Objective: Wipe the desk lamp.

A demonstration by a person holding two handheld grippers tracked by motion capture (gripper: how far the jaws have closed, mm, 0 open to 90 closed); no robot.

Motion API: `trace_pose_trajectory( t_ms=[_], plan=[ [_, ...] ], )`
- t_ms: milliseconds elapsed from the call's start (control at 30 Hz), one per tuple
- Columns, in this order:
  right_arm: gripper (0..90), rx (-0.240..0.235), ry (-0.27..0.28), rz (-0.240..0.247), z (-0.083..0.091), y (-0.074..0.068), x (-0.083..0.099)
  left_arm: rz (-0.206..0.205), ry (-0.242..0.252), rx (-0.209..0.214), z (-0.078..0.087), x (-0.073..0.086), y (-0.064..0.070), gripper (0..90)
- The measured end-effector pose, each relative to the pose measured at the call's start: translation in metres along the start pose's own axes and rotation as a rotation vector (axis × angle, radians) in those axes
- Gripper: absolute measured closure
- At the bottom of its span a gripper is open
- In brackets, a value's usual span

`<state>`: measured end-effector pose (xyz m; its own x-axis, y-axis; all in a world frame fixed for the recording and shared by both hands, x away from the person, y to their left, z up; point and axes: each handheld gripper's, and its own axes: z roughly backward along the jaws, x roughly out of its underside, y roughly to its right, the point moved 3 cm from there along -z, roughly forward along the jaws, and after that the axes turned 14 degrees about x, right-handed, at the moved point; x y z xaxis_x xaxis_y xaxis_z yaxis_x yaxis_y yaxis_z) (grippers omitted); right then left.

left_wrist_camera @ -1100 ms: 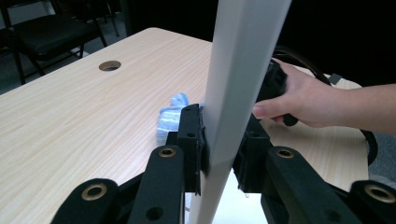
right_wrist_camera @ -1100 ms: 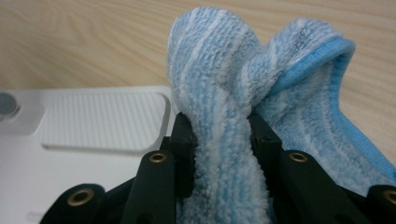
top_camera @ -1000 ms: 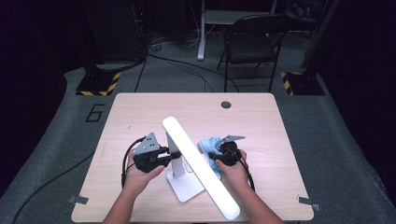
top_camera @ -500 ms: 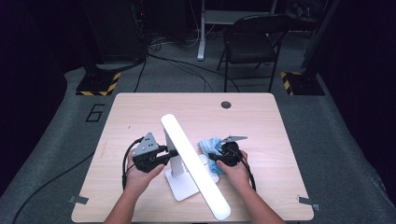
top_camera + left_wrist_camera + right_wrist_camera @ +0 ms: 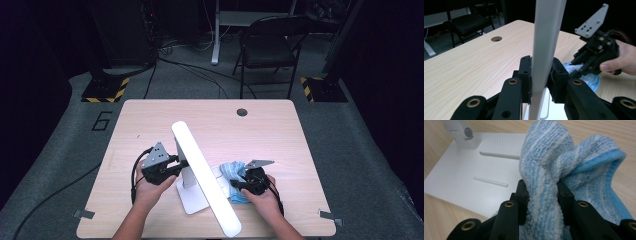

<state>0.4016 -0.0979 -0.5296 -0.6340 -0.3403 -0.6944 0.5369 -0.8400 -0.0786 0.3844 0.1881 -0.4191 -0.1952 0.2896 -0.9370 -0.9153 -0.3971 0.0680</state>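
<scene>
A white desk lamp stands on the table, its long bar head [image 5: 202, 175] slanting toward the front over its flat base [image 5: 192, 200]. My left gripper [image 5: 172, 167] is shut on the lamp's upright arm [image 5: 544, 50], which rises between the two black pads in the left gripper view. My right gripper [image 5: 240, 184] is shut on a blue striped cloth [image 5: 234, 172] that rests at the right edge of the base. In the right gripper view the cloth [image 5: 554, 170] bunches between the jaws, above the lamp base [image 5: 469, 177] and near the hinge [image 5: 467, 132].
The light wooden table [image 5: 150, 125] has a round cable hole [image 5: 242, 112] at its far side. A folding chair [image 5: 267, 47] stands beyond the table on the grey floor. Black cables trail from both grippers toward the front edge.
The lamp head has swung slightly, its near end shifting toward the front right. Both hands stay in much the same place, each still gripping its object.
</scene>
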Motion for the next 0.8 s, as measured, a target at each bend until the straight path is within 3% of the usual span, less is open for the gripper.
trace_pose_trajectory(
  t_ms=[100, 133, 233, 400, 533, 800],
  plan=[
    [68.8, -0.004, 0.004, 0.018, 0.004, -0.001, 0.004, -0.002, 0.000, 0.001, 0.000, 0.000, 0.000, 74.7],
    [68.7, 0.010, 0.021, 0.050, 0.009, -0.001, 0.008, -0.004, -0.003, 0.014, 0.000, 0.001, 0.001, 74.9],
    [68.2, 0.037, 0.042, 0.066, 0.013, 0.000, 0.011, -0.004, 0.003, 0.008, -0.001, 0.001, 0.002, 75.1],
    [68.1, 0.046, 0.100, 0.009, 0.025, 0.004, 0.016, -0.008, 0.005, 0.001, -0.004, 0.000, 0.002, 75.7],
    [67.9, 0.044, 0.122, 0.012, 0.029, 0.003, 0.016, -0.002, -0.002, 0.011, -0.006, -0.001, 0.002, 75.8],
    [67.0, 0.038, 0.161, -0.020, 0.040, 0.003, 0.020, 0.027, -0.014, -0.024, -0.011, -0.005, 0.003, 75.8]
  ],
)
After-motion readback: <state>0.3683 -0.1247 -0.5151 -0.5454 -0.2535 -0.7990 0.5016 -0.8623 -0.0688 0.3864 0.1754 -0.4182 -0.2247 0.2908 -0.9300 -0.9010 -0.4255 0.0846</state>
